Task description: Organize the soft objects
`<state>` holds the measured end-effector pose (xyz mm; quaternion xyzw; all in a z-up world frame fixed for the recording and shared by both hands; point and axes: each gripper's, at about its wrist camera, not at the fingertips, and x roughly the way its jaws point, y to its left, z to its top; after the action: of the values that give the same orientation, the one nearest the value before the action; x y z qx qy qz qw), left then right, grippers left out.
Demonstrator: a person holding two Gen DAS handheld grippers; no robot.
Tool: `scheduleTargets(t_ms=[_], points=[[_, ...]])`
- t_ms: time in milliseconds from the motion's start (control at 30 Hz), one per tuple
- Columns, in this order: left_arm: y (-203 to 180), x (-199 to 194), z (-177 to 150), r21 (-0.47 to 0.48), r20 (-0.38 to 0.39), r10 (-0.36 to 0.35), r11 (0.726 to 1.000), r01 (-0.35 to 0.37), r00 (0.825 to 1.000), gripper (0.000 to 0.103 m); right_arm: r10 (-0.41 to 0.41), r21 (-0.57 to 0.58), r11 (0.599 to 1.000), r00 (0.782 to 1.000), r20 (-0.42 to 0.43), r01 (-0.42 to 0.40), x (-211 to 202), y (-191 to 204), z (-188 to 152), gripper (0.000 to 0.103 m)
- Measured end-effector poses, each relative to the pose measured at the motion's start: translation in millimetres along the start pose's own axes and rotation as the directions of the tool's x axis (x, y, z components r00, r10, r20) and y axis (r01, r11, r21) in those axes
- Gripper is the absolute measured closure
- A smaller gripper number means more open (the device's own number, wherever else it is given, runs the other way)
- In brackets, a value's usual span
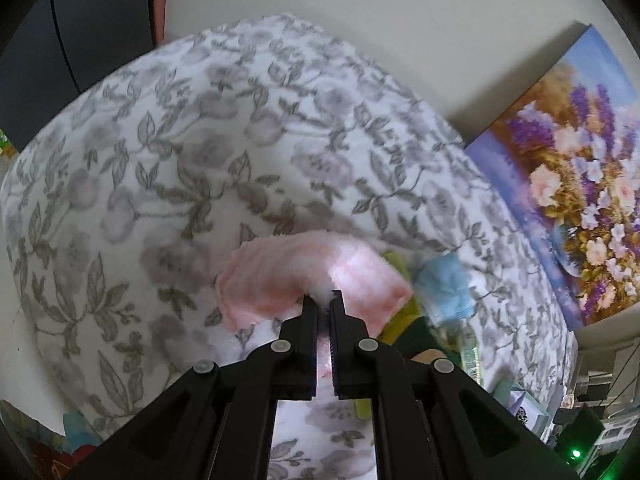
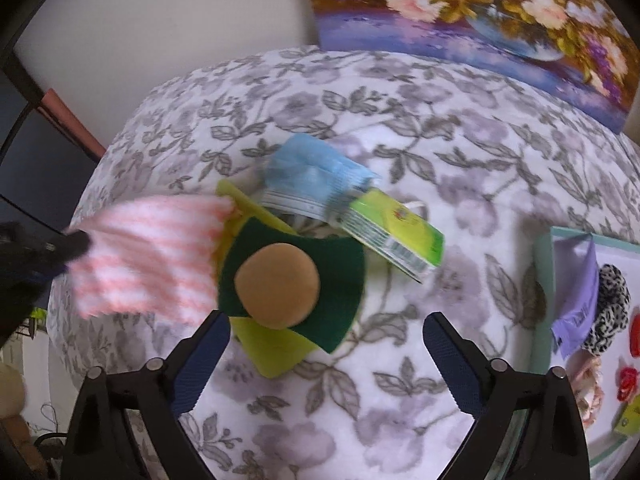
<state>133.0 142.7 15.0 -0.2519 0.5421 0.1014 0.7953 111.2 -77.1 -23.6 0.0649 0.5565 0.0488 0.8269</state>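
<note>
My left gripper [image 1: 324, 300] is shut on a pink and white striped cloth [image 1: 280, 276], which hangs lifted over the flowered bedspread [image 1: 160, 160]. The right wrist view shows that cloth [image 2: 148, 260] stretched to the left, with the left gripper [image 2: 76, 244] clamped on its edge. Beside it lies a pile: a tan round puff [image 2: 277, 285] on a dark green scouring pad [image 2: 336, 280], over a yellow-green cloth [image 2: 272, 352]. Behind them are a blue packet [image 2: 308, 172] and a green-labelled packet [image 2: 396, 236]. My right gripper [image 2: 326, 336] stands open above the bedspread, just right of the pile, nothing between its fingers.
A flower painting [image 1: 568, 200] leans against the wall behind the bed. At the right edge of the right wrist view sits a pale green box [image 2: 544, 280] with a lilac pouch [image 2: 576, 308], a leopard-print scrunchie [image 2: 610, 312] and small red items. A dark screen [image 1: 80, 20] stands at far left.
</note>
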Motion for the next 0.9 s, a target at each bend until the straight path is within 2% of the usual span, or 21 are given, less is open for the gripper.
scheduleTargets(t_ms=[333, 500, 767, 900], points=[[8, 20, 2, -0.018, -0.055, 0.016, 1.000, -0.017, 0.998, 0.098, 0.009, -0.064, 0.998, 1.000, 0.011, -0.008, 13, 27, 1, 0.024], [9, 24, 2, -0.021, -0.068, 0.014, 1.000, -0.016, 0.998, 0.098, -0.007, -0.073, 0.997, 1.000, -0.002, 0.007, 22, 31, 0, 0.028], [9, 31, 2, -0.020, -0.086, 0.017, 1.000, -0.019, 0.996, 0.098, -0.059, -0.064, 0.996, 0.998, 0.006, 0.059, 22, 26, 2, 0.051], [8, 35, 0, -0.020, -0.099, 0.016, 1.000, -0.018, 0.995, 0.098, -0.060, -0.062, 0.996, 0.998, 0.006, 0.060, 22, 23, 2, 0.052]])
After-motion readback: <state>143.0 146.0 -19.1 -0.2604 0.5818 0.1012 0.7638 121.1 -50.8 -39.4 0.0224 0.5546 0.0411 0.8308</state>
